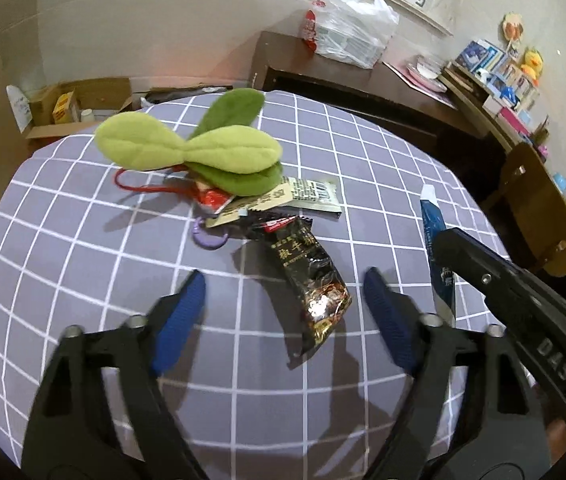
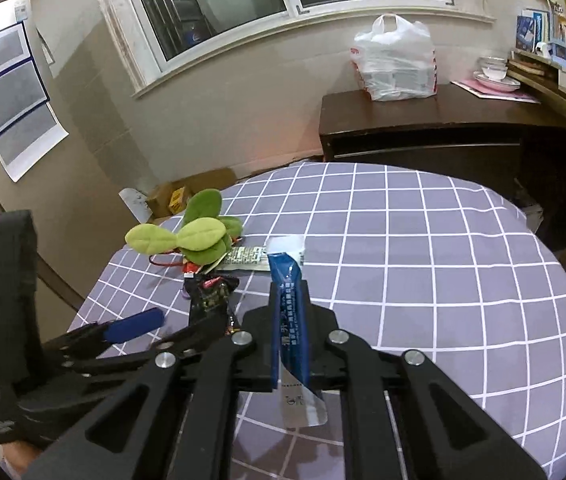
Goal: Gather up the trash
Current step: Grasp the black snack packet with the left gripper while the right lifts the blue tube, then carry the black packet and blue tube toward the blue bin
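My left gripper (image 1: 285, 286) points steeply down with jaws apart, while my right gripper (image 2: 289, 292) beside it is clamped tight.

- left gripper (image 1: 285, 286): chunky black plastic arms, ribbed blue pads, silver screws
- right gripper (image 2: 289, 292): same black build, white "DAS" lettering on the side

one plush leaf toy (image 1: 191, 148), one black wrapper (image 1: 311, 276), one blue wrapper (image 2: 289, 320), one white plastic bag (image 2: 397, 60)

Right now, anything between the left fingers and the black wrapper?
Nothing: only bare checked cloth. In the left wrist view the black wrapper lies between the open left fingers, untouched.
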Available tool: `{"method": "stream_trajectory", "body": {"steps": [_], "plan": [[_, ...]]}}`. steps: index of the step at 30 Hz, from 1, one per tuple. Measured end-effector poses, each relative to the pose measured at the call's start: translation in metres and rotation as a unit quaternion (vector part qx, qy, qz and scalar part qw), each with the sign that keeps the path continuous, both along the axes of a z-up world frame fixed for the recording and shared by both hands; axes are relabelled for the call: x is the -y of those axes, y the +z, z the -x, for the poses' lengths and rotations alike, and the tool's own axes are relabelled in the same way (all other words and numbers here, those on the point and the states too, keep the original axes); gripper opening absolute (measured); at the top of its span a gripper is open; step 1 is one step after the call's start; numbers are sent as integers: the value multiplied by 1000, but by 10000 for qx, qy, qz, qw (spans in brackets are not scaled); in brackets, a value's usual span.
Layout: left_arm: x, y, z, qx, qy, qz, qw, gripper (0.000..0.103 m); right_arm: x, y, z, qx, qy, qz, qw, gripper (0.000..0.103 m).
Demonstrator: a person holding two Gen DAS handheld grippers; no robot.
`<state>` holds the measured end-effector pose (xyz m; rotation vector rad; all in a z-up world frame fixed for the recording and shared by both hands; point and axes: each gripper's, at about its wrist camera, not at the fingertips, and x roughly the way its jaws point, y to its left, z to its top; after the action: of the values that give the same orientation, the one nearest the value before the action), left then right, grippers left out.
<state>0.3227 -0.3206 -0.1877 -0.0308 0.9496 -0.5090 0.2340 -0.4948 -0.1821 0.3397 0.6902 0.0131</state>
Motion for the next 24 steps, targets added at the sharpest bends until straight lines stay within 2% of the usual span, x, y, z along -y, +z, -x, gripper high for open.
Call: {"method": "stream_trajectory", "body": {"steps": [1,2,3,4,6,9,12,15,21,24], "plan": [[3,-3,-2,-74,-102,-28,9999,38,-2,-1,-1,-19,34,-26,10000,9],[3,-6,-3,-173,-191,32,9997,31,-2,-4,-3,-49,77,-58,9999,9],[2,-7,-3,-195,-222,123,9995,28,-4,-5,-4,-84,129,-91,9998,9],[1,-6,-3,-225,-293,194,9991,15,-6,-6,-5,-99,184,-117,9997,9],[-2,-3,0,-199,-318,214,9991,4,-12,-5,-4,-97,239,-90,9996,9],[-12,1,7,-239,-363,336,9985,2,-19,0,-3,-93,337,-93,9993,9],[-26,10,18,-93,-328,400,9986,2,-30,5,3,-80,463,-156,9988,9],[-52,23,34,86,-207,519,9984,1,-46,12,10,-78,617,-163,9979,9],[-104,37,64,498,158,458,9976,1,-92,29,28,-23,940,-203,9954,9],[-135,41,75,563,311,477,9968,1,-117,33,36,-35,1100,-233,9936,9]]}}
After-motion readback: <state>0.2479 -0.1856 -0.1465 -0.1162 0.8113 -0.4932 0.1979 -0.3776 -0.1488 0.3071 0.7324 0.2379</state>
